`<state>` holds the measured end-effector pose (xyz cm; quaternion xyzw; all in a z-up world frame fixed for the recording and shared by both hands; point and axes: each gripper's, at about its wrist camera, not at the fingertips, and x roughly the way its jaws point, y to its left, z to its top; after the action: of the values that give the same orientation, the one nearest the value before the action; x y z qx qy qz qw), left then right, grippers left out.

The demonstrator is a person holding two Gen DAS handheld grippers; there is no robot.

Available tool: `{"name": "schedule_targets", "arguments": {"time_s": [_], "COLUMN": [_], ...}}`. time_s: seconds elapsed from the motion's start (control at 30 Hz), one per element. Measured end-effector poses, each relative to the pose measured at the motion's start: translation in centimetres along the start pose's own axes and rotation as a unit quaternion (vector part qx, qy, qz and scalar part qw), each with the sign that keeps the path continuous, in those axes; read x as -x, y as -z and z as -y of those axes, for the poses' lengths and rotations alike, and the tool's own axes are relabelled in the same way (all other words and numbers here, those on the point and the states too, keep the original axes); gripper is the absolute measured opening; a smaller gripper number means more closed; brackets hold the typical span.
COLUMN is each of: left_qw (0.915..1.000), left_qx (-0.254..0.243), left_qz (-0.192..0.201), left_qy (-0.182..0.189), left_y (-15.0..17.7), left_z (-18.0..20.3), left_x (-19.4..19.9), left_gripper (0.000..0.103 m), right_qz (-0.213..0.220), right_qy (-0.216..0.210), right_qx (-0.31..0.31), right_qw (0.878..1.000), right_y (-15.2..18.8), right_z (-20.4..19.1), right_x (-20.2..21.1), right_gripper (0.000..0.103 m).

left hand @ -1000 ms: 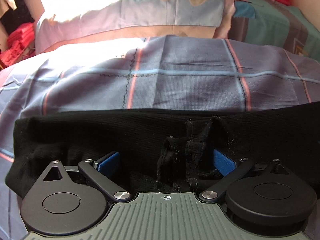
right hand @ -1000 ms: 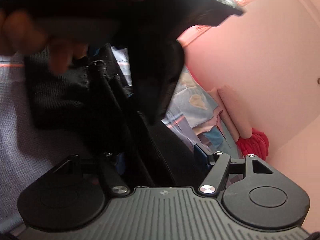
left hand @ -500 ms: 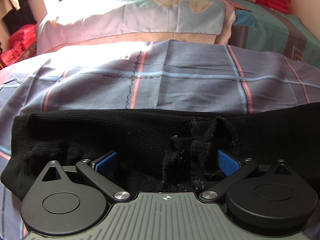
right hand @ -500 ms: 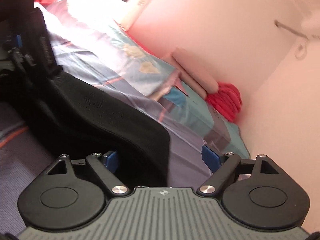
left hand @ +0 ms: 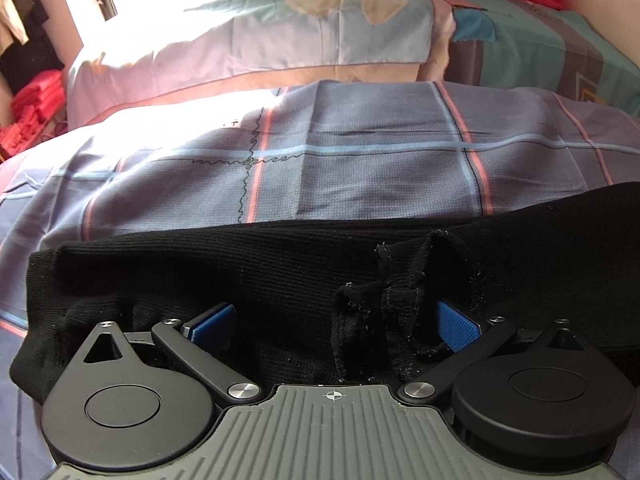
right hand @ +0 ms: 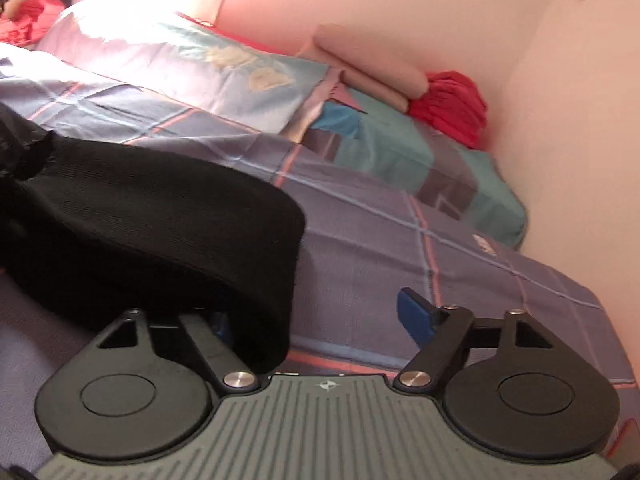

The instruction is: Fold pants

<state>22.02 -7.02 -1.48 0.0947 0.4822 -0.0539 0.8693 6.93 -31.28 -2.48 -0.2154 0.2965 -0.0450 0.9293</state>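
Black knit pants [left hand: 248,264] lie folded in a long band across the checked bed sheet [left hand: 360,168]. My left gripper [left hand: 332,326] is open, its blue pads wide apart, with a bunched bit of the black fabric [left hand: 384,320] lying loose between them. In the right wrist view the pants [right hand: 152,216] end in a rounded fold at the left. My right gripper [right hand: 316,320] is open; its left pad is hidden under the edge of the fabric and its right pad [right hand: 416,314] stands over bare sheet.
Pillows [left hand: 304,28] and a teal patchwork cover [right hand: 404,152] lie at the head of the bed. Folded red cloth [right hand: 452,108] and a pink roll [right hand: 372,68] sit against the wall. More red cloth [left hand: 28,112] is stacked at the far left.
My right gripper swung down and away from the lifted fabric; the pants now lie flat on the sheet. My left gripper stayed open and pulled back slightly.
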Motion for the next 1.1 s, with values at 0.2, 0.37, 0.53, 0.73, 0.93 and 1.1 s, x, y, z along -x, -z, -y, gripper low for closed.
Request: {"name": "schedule_targets", "arguments": {"time_s": [0.2,0.37,0.53,0.73,0.93,1.1], "left_qw": [1.0000,1.0000,0.9999,0.9994,0.9959,0.9954], "left_qx": [0.003,0.000,-0.002,-0.006,0.009,0.007], "left_qz": [-0.006,-0.006,-0.009,-0.019,0.001,0.022], "left_qy": [0.003,0.004,0.007,0.029,0.090,0.093], "left_y": [-0.1,-0.1,-0.2,-0.6,-1.0,-0.8], "left_z": [-0.1,-0.1,-0.2,-0.9,-2.8,-4.4], "left_x": [-0.1,-0.1,-0.1,0.0,1.9,3.5], "left_gripper": [0.103,0.103,0.103,0.103,0.103,0.103], "right_qz": [0.058,0.058,-0.096,-0.034,-0.094,-0.041], "right_qy": [-0.130,-0.174,-0.195,-0.183,-0.177,-0.176], "right_qx": [-0.024,-0.127,-0.148,-0.172,-0.194,-0.220], "right_qw": [0.989,0.975,0.965,0.967,0.960,0.959], "right_y": [-1.3,-5.1,-4.5,-5.7,-5.8,-8.2], "right_z": [2.5,3.6,2.1,3.0,2.9,3.9], "right_x": [4.9,2.6,-3.8,-1.8,-5.6,-5.1], "right_gripper": [0.082,0.064,0.062,0.067,0.085,0.084]}}
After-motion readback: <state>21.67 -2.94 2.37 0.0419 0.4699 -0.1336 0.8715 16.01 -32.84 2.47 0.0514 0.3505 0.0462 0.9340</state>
